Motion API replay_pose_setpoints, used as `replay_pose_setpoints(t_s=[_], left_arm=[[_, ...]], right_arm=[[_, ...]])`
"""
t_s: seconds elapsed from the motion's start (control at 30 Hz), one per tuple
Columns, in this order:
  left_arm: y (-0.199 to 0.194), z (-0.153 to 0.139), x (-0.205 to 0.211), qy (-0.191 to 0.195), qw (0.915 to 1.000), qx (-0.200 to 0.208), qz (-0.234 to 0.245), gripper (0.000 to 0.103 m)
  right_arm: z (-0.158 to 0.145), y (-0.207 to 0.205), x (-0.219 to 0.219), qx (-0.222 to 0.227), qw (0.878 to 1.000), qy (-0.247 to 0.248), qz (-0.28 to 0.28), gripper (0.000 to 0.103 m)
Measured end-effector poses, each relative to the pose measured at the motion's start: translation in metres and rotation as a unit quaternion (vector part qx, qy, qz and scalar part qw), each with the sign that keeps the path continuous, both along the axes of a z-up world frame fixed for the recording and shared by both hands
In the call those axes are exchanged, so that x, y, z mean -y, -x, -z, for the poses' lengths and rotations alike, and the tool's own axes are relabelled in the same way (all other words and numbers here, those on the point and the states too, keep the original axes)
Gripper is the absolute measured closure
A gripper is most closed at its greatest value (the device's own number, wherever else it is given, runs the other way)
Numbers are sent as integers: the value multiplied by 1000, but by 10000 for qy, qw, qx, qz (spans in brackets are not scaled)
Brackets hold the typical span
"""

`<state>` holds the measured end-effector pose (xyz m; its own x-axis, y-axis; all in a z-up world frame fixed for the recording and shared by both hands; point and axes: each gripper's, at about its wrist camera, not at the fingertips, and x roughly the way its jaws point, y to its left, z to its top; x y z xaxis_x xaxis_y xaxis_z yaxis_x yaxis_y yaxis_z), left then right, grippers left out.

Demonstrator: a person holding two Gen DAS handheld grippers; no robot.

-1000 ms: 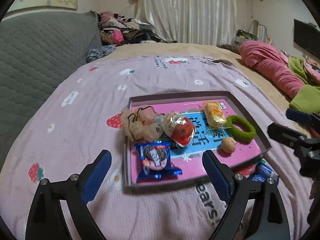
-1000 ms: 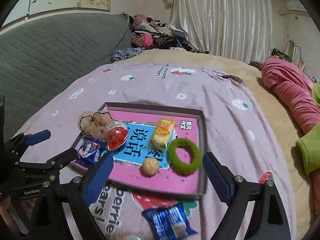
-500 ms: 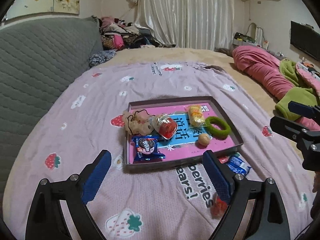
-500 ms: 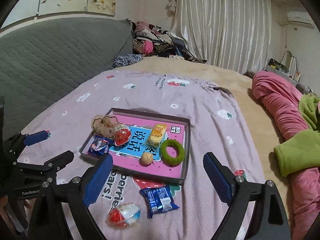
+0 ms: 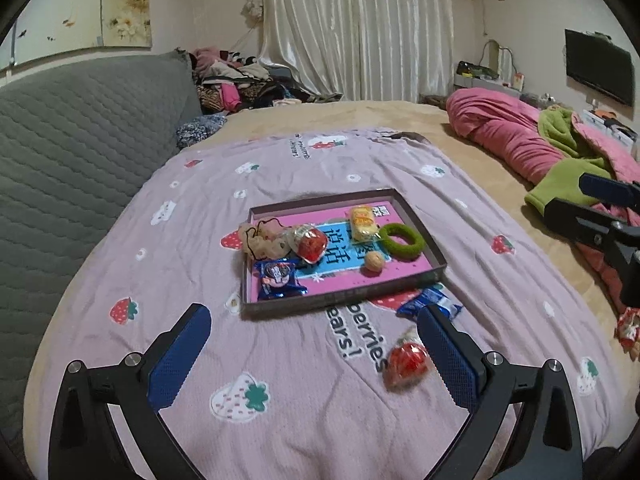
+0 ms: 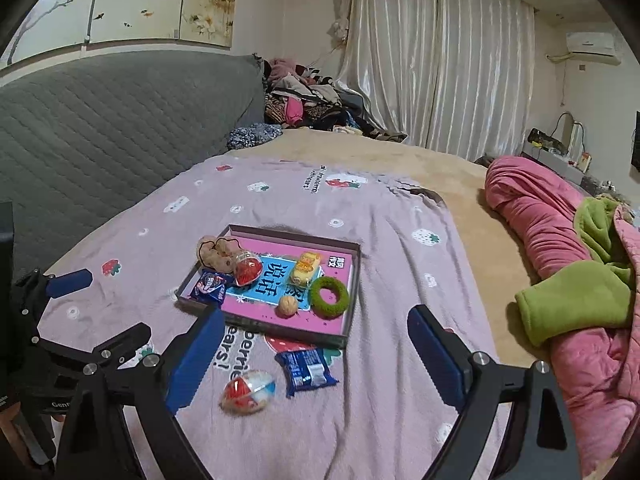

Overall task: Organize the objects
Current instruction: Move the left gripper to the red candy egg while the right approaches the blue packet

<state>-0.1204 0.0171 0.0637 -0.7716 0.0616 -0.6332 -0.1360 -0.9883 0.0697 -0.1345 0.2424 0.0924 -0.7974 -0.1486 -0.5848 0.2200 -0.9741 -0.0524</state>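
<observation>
A shallow tray [image 5: 424, 224] [image 6: 354, 276] with a pink and blue bottom lies on the purple strawberry blanket. In it are a blue cookie packet [image 5: 277, 278], a red snack bag [image 5: 310, 242], a beige corded bundle [image 5: 260, 238], a yellow snack [image 5: 362, 222], a green ring [image 5: 401, 240] and a walnut [image 5: 374, 261]. On the blanket in front of the tray lie a blue wafer packet [image 6: 308, 372] [image 5: 424, 304] and a red-and-clear snack bag [image 6: 248, 391] [image 5: 404, 362]. My left gripper [image 5: 316, 354] and right gripper [image 6: 316, 354] are open and empty, well back from the tray.
A grey quilted headboard [image 5: 80, 140] runs along the left. Pink and green bedding [image 6: 568, 280] is piled on the right. Clothes [image 6: 308, 100] are heaped at the far end by the curtain. A small red patterned item [image 5: 628, 326] lies at the right edge.
Both grippers have pulled back and up from the tray, so it looks smaller. The two loose snacks in front of the tray have come into view.
</observation>
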Motion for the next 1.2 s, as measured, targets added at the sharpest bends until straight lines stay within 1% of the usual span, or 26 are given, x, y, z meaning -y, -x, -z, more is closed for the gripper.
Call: replay_pose_setpoints(t_s=[0.27,0.5,0.8,1.2], left_arm=[[-25,-3,-12,69,9999,-13,73,0],[-42,-1,-24,184,9997,-3,171,0],[-54,24,-43,372,9986,108,357,0],[-55,48,-48,363,9981,272,411,0]], right_arm=[[-4,-25,-10,8,10000,-23,5,10],[3,-37,-13,105,9999,-65,22,10],[23,-45,-17,300,9995,-105,52,10],[47,-47,-16,533,9985,-141,-4,10]])
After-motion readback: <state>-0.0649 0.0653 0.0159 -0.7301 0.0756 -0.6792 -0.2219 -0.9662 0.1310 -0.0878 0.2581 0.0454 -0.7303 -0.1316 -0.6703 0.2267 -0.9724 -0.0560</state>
